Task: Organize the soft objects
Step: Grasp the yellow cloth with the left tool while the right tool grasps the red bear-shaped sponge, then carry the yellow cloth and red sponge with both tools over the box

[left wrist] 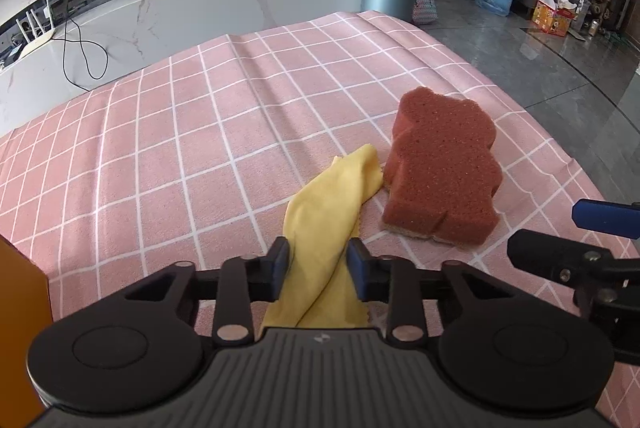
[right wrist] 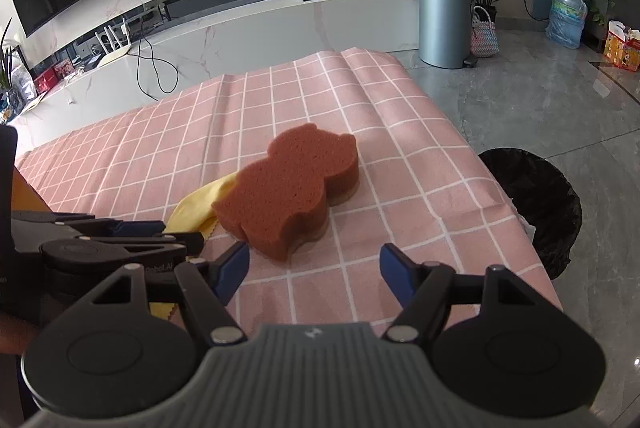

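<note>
Left wrist view: the left gripper [left wrist: 318, 264] straddles the yellow cloth [left wrist: 328, 220] without clearly pinching it, so a lift may leave it behind. The right gripper [right wrist: 314, 274] (jaws spread, empty) faces the brown sponge [right wrist: 290, 189], which touches the cloth and could be dragged across the checked tablecloth [right wrist: 400, 131].

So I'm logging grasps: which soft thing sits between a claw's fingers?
The yellow cloth, between the left claw; the brown sponge lies free ahead of the open right claw.
</note>
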